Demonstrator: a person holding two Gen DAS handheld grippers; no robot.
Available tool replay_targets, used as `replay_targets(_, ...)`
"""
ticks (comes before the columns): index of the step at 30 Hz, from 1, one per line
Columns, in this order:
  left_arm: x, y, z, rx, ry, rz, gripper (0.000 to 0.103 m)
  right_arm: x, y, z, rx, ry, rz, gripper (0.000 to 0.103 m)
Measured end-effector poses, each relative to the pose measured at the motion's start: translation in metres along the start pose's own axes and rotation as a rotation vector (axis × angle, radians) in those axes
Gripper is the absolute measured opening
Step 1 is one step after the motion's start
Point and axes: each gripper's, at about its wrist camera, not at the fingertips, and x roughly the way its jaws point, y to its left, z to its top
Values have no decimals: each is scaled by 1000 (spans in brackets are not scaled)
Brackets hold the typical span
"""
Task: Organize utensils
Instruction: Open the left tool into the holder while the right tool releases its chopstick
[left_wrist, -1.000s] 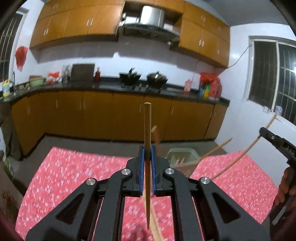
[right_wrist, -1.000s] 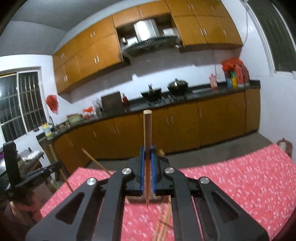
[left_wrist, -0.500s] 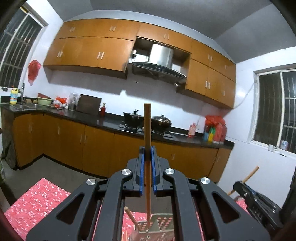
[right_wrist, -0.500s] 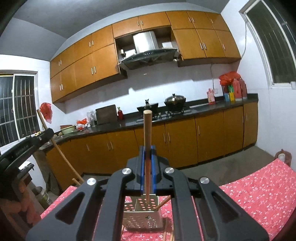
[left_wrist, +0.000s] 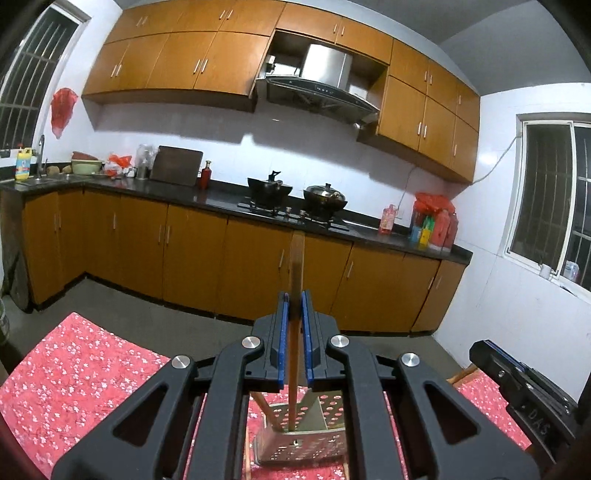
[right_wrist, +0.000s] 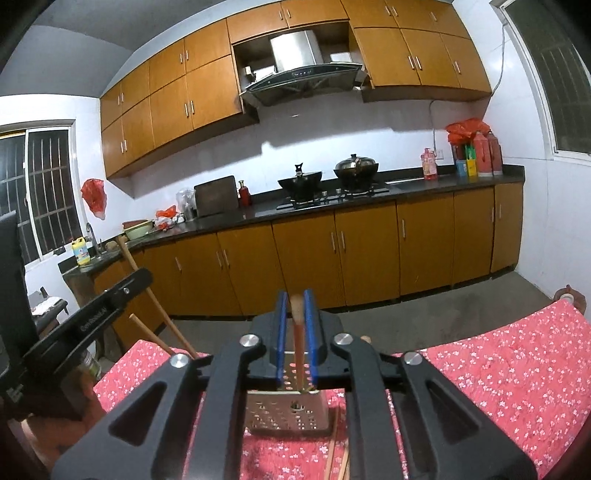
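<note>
My left gripper (left_wrist: 294, 306) stands slightly open around an upright wooden chopstick (left_wrist: 296, 280) whose lower end is inside the perforated metal utensil holder (left_wrist: 303, 439). My right gripper (right_wrist: 294, 310) is also slightly open around a second upright chopstick (right_wrist: 296, 325) that drops into the same holder (right_wrist: 288, 417). The blue pads (right_wrist: 309, 332) do not touch that stick. The left gripper also shows in the right wrist view (right_wrist: 107, 306) with its chopstick (right_wrist: 147, 288). Another chopstick (left_wrist: 264, 410) leans in the holder.
The holder stands on a table with a red flowered cloth (right_wrist: 498, 369). Loose chopsticks (right_wrist: 334, 446) lie on the cloth beside the holder. Kitchen cabinets and a counter (left_wrist: 184, 236) run along the far wall, with floor between.
Both grippers came over the holder and lowered their chopsticks into it. Both jaws have parted slightly, and each chopstick has slid down between the pads.
</note>
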Motion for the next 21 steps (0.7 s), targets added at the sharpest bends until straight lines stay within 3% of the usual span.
replay_targets(10, -40, 16, 12, -29, -46, -5, 8, -47, -5, 5, 5, -68, -16, 19)
replay_targets(14, -61, 33, 2, -28, -26, 12, 8, -64, -19, -10, 17, -45, -50, 19)
replay_targets(15, -65, 39, -6, -23, -6, 28, 10, -65, -25, -19, 23, -23, -65, 20)
replay_targets(18, -65, 53, -32, -5, 64, 87, 29, -56, -45, -53, 52, 90, -107, 20)
replay_targets(21, -52, 65, -66, 11, 179, 125, 31, -29, -66, -101, 99, 280, -139, 20)
